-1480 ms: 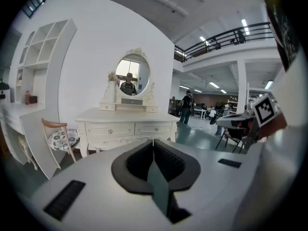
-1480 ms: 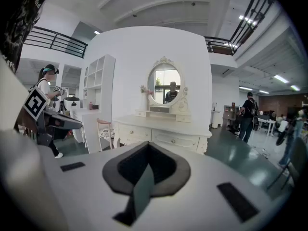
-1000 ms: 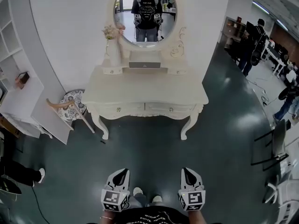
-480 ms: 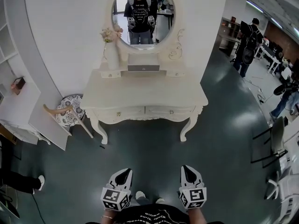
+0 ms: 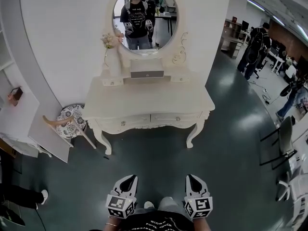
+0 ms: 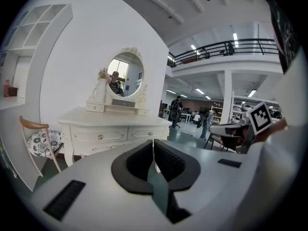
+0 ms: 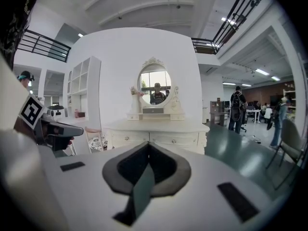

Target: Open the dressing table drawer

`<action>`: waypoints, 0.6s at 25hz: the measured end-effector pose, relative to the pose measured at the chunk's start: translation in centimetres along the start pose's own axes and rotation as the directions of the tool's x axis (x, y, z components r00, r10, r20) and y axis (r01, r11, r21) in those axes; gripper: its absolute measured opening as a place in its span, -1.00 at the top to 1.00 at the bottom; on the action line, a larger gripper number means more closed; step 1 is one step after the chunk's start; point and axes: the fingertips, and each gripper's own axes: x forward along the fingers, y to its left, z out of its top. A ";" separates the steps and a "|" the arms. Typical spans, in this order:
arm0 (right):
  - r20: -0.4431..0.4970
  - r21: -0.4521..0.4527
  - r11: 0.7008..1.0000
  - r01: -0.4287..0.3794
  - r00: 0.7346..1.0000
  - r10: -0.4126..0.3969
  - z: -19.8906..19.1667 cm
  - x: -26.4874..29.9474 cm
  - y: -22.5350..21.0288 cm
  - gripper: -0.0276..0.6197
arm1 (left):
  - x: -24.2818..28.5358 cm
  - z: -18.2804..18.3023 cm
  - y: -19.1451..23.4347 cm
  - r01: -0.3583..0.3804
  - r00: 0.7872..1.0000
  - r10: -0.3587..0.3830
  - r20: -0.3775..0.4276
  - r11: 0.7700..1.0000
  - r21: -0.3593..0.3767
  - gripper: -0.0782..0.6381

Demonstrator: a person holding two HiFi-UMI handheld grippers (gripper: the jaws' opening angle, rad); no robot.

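The cream dressing table [image 5: 149, 100] stands against the wall under an oval mirror [image 5: 144, 18]. Its two front drawers look closed, the left drawer [image 5: 122, 123] and the right drawer [image 5: 177, 119] each with a small knob. My left gripper [image 5: 127, 181] and right gripper [image 5: 192, 179] are held low in front of me, well short of the table, over the dark floor. Both are shut with nothing between the jaws. The left gripper [image 6: 153, 141] view shows the table [image 6: 110, 126] ahead to the left. In the right gripper [image 7: 148, 143] view the table [image 7: 154, 129] is straight ahead.
A wooden chair [image 5: 70, 119] with a patterned seat stands left of the table, next to a white desk [image 5: 29, 124]. A vase of flowers [image 5: 109, 57] sits on the tabletop. A black chair [image 5: 284, 143] and several people [image 5: 255, 44] are at the right.
The view has shifted a little toward the dressing table. Both grippers have come along with it, still shut and low in front of me.
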 end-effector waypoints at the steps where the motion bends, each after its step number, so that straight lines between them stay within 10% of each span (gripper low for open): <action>1: 0.002 -0.002 1.000 -0.001 1.000 0.001 0.1 0.2 0.2 0.88 | 0.0 -0.1 0.2 -0.002 1.000 0.002 -0.007 1.000 0.005 0.72; 15: -0.007 -0.030 0.998 -0.060 0.998 0.060 1.4 6.6 -1.5 0.88 | 3.0 0.2 3.4 -0.092 0.995 0.092 -0.037 0.996 0.000 0.72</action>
